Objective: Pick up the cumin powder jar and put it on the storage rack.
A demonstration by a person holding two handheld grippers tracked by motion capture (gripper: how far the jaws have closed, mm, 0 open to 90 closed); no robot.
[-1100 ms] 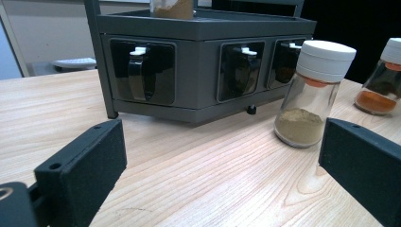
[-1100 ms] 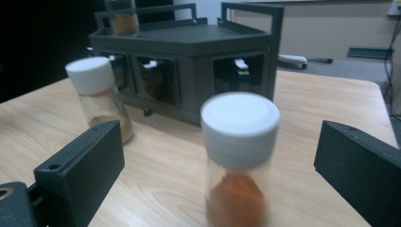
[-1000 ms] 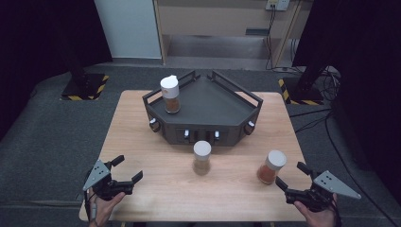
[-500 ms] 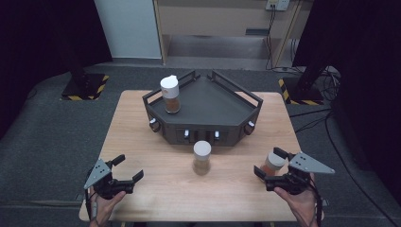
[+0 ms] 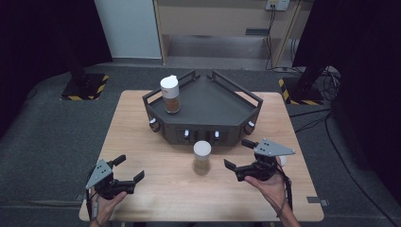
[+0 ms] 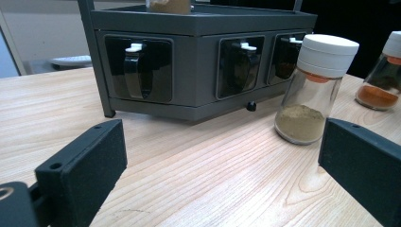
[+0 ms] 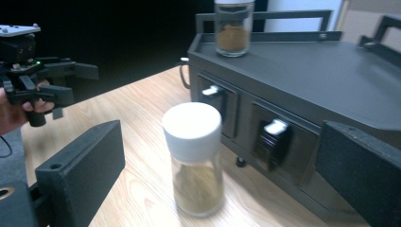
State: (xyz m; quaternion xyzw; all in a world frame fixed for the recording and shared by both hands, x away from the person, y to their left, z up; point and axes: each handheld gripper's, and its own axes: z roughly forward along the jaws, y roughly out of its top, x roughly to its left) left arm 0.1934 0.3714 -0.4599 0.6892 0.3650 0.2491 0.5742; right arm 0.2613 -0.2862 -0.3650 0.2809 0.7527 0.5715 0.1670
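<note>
A dark grey corner rack (image 5: 213,101) stands at the back of the wooden table (image 5: 156,189). One white-capped jar of brown spice (image 5: 170,94) rests on its top, at the left. A second white-capped jar (image 5: 202,157) with tan powder stands on the table before the rack's front. My right gripper (image 5: 238,153) is open just right of that jar, its jaws pointing at it. The jar (image 7: 194,156) looms close ahead in the right gripper view. My left gripper (image 5: 130,168) is open near the front left edge, with nothing in it. A jar of orange spice (image 6: 385,78) stands farther right.
The rack's front (image 6: 198,52) carries several recessed hooks with white tips. The floor around the table is dark grey carpet. Bare wood lies between my two grippers along the table's front.
My right gripper has swung left from the table's right edge, past the orange-spice jar, to just beside the middle jar. The left gripper has stayed put.
</note>
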